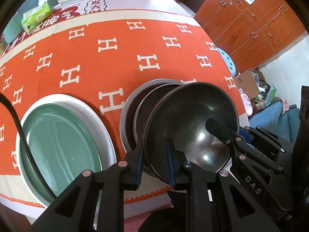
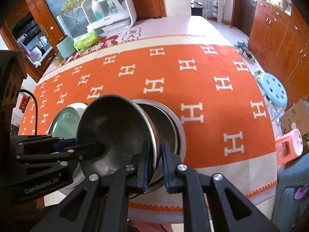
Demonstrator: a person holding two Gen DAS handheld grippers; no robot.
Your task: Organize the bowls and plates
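Grippers are both pinching the rim of one steel bowl [image 1: 193, 127]: left gripper [image 1: 154, 166], right gripper [image 2: 155, 164]. It is tilting above stacked bowls [image 2: 170, 123] near the table's front edge, so it may slip and clang down.

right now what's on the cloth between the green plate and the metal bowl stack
Only bare orange cloth lies between the green plate and the bowl stack, clearest in the left wrist view.

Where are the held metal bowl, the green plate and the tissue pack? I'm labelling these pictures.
metal bowl [image 1: 195, 119], left wrist view, on its dark inner wall.
green plate [image 1: 58, 135], left wrist view, on its flat middle.
tissue pack [image 2: 86, 42], right wrist view, on its green top.
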